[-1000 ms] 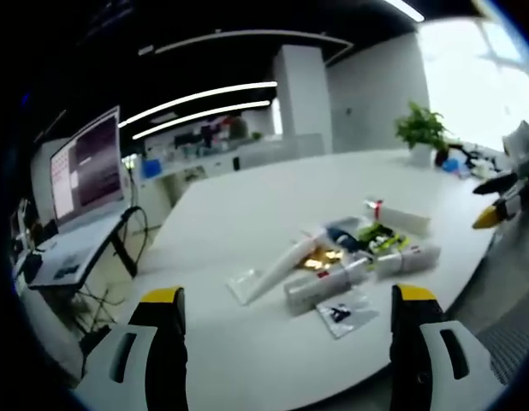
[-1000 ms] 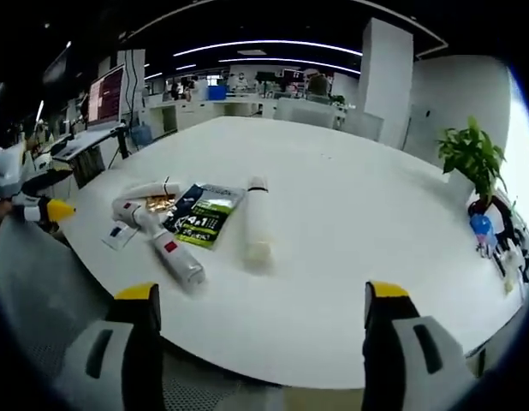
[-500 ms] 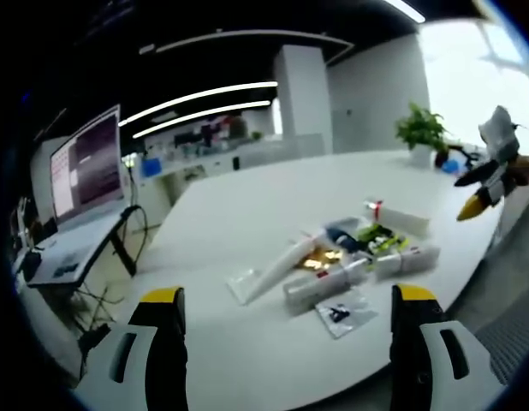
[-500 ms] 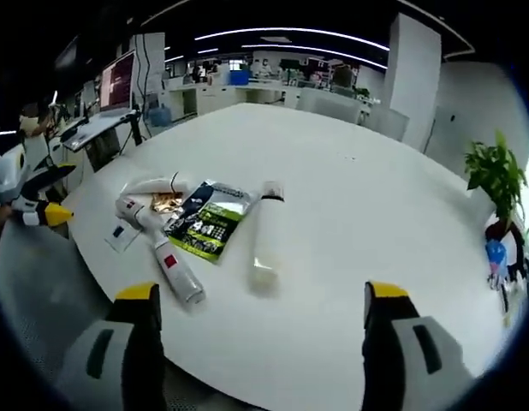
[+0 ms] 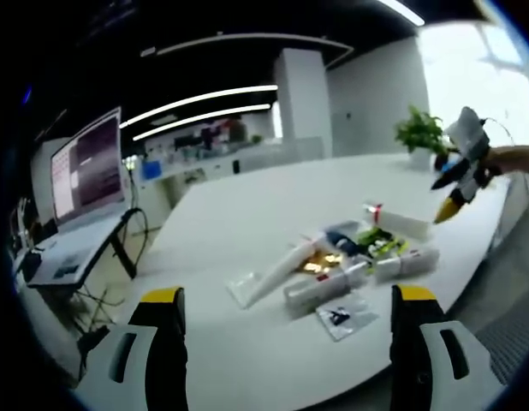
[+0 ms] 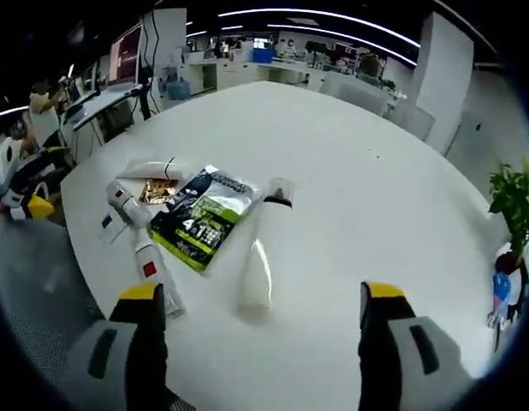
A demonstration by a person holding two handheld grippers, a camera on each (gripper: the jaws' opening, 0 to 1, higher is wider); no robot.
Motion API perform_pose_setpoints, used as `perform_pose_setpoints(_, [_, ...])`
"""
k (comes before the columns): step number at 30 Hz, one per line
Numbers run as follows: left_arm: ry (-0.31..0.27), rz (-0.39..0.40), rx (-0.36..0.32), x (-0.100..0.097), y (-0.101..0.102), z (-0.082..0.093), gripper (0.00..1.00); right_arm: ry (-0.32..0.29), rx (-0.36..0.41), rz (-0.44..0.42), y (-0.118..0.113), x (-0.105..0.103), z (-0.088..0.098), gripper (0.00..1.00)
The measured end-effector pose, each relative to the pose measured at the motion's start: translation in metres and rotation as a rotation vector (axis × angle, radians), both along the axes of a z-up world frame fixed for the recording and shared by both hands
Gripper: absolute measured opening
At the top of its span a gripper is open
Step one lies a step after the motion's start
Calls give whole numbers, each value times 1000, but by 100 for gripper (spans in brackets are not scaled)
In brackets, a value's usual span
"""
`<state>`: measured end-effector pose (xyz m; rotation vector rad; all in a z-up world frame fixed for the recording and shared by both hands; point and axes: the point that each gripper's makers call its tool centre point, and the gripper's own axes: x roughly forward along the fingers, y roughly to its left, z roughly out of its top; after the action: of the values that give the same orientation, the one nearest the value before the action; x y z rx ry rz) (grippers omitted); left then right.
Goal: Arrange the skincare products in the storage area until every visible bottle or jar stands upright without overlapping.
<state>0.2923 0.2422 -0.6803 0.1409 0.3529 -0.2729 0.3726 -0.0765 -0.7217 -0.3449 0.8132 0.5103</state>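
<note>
Nothing stands upright yet: the skincare products lie flat in a loose cluster near the edge of the white worktop point(image 6: 350, 171), so the arranging looks barely begun. From the right claw's point(image 6: 256, 300) camera, a long white tube point(image 6: 260, 261) lies on its side just right of a dark-and-green pouch point(image 6: 200, 218). A white bottle with a red mark point(image 6: 149, 265) lies just left of the pouch, and a second white tube point(image 6: 149, 169) lies behind it, with a small gold-looking item point(image 6: 157, 190) beside that.

The right claw hangs above the long white tube, jaws wide apart and holding nothing. I judge it is lined up there to pick that tube first.

The left claw point(image 5: 286, 312) is also wide open and empty, held back off the near edge, facing the same pile point(image 5: 350, 257), probably waiting its turn. A small flat sachet point(image 5: 341, 317) lies closest to it.

Labels are too small to read. Where items overlap in the pile, I cannot tell how many there are, nor which are bottles and which are tubes.
</note>
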Motion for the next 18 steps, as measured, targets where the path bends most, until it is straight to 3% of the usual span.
perform_pose_setpoints(5, [-4, -10, -5, 0, -2, 1, 97, 22, -2, 23, 7, 15, -6, 93])
perform_pose_setpoints(18, [-1, -3, -3, 0, 0, 0, 96, 144, -92, 90, 13, 43, -24, 83])
